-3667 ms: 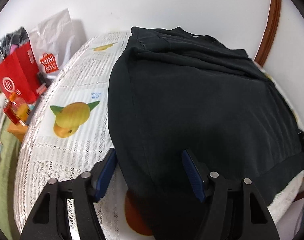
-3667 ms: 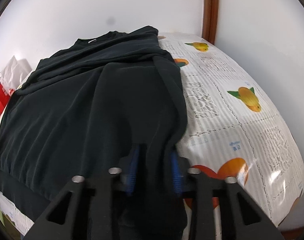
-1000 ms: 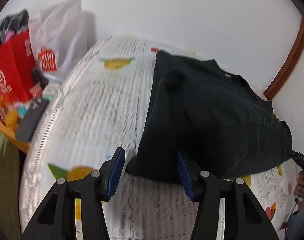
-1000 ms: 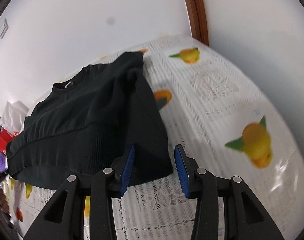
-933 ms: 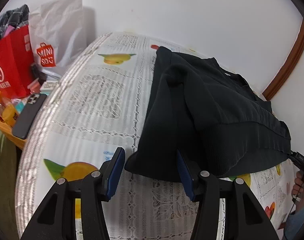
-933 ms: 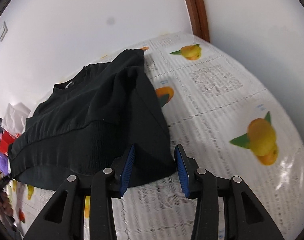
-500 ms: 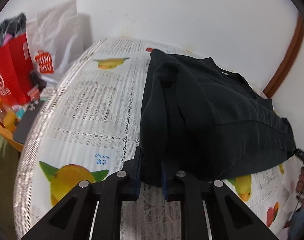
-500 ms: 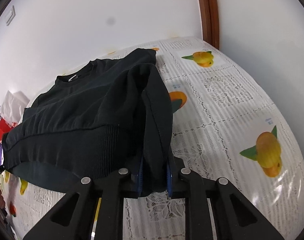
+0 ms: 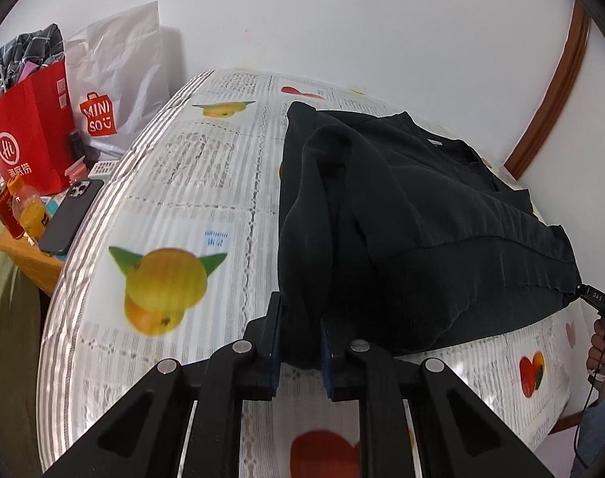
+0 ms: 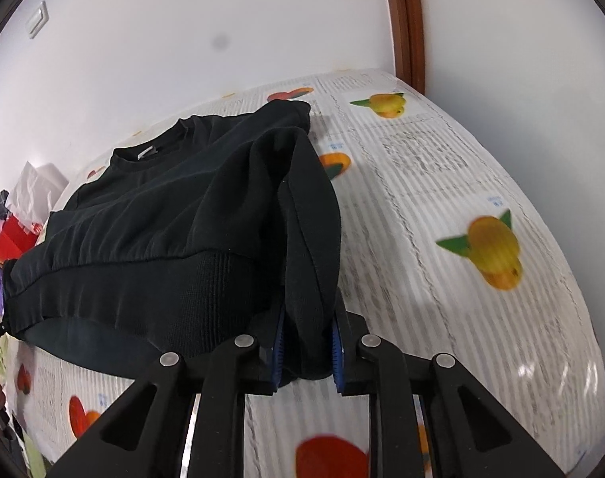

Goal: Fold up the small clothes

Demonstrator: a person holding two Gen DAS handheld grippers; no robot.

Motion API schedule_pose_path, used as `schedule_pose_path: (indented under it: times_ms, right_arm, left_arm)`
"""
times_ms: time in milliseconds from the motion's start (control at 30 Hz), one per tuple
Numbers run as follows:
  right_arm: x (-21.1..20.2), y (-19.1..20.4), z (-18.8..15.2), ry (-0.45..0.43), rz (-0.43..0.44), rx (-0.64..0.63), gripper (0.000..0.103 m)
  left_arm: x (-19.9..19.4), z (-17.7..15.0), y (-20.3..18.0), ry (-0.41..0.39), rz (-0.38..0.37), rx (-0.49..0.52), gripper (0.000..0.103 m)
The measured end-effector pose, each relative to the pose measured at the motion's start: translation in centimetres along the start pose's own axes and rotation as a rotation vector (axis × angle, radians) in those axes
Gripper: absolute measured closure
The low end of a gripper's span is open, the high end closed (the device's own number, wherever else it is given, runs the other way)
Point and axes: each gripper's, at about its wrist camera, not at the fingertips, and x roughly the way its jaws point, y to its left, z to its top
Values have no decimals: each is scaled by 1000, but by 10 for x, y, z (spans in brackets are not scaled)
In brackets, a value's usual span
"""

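Both grippers I see clamped on the black sweatshirt (image 9: pixel 402 215): left gripper (image 9: pixel 300 342) has a folded side edge pinched between its blue pads, right gripper (image 10: pixel 307 346) the opposite edge. The garment spreads ahead of both jaws on the fruit-print tablecloth (image 9: pixel 183 183), ribbed hem doubled over. Left of my left jaws: red bag (image 9: pixel 31 135), phone (image 9: pixel 69 215).

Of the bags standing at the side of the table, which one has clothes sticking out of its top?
The red paper bag, in the left wrist view. Checked fabric bulges out of its top. The white Miniso bag beside it shows no clothes.
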Motion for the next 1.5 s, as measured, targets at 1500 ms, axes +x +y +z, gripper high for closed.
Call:
schedule_pose_path:
  times_ms: [1500]
  right_arm:
    - [-31,64,18,-175,110,2,97]
  left_arm:
    - [-29,35,-53,-154,-130,90,96]
